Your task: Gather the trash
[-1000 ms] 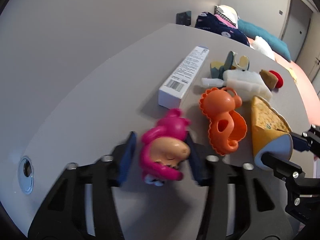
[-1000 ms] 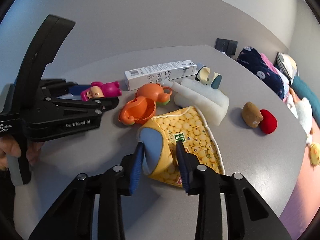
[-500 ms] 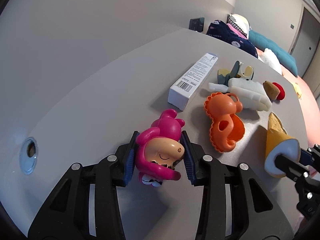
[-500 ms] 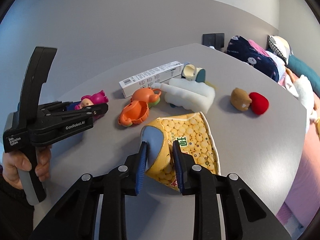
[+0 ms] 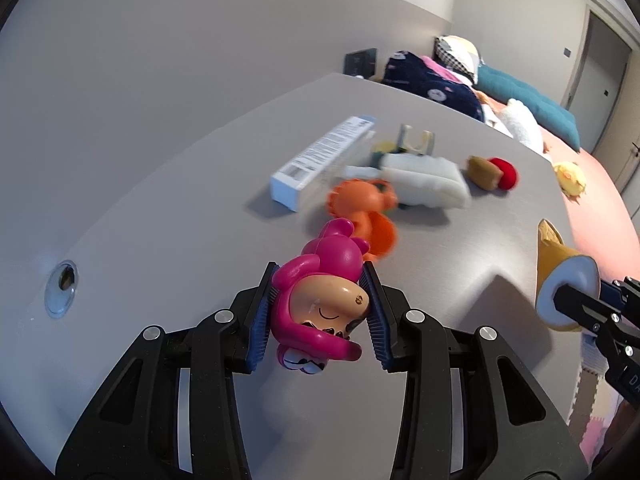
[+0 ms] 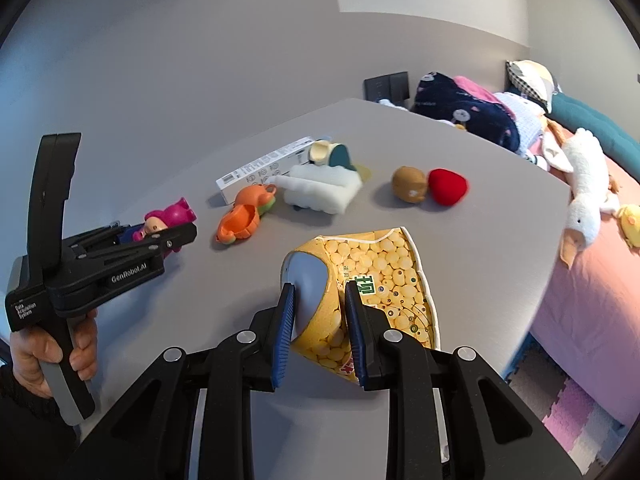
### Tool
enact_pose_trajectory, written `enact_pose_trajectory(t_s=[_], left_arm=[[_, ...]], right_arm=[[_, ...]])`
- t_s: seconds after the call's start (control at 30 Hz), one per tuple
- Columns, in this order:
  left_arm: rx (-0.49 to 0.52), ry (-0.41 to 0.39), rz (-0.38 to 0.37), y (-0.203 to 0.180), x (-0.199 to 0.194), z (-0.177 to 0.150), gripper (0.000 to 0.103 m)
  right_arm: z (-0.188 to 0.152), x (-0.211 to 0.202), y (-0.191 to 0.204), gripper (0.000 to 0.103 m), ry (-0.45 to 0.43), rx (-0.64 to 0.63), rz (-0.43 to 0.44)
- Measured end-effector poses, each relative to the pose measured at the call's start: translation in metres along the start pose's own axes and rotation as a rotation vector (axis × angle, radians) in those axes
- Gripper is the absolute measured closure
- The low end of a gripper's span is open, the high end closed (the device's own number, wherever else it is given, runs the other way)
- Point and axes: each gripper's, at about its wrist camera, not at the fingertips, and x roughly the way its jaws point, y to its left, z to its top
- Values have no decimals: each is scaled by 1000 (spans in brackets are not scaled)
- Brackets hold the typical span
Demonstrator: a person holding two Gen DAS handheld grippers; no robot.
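two handheld grippers over one grey table (image 6: 480,240). the left gripper (image 5: 318,316) is clamped on one pink doll toy (image 5: 320,304), lifted just above the tabletop. the right gripper (image 6: 318,320) pinches one yellow snack bag (image 6: 368,292), held off the table. on the table: one white box (image 6: 264,168), one orange toy (image 6: 244,216), one white foam piece (image 6: 320,192).
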Motion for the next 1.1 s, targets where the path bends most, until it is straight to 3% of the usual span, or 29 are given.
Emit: enact_pose_trajectory(t_s=[0.47, 1.1], left_arm=[[89, -2, -45, -66, -31, -22, 63], [212, 18, -143, -150, -39, -38, 63]], right_arm=[[-29, -47, -42, 76, -33, 72, -33], [-60, -89, -96, 76, -61, 160, -102]])
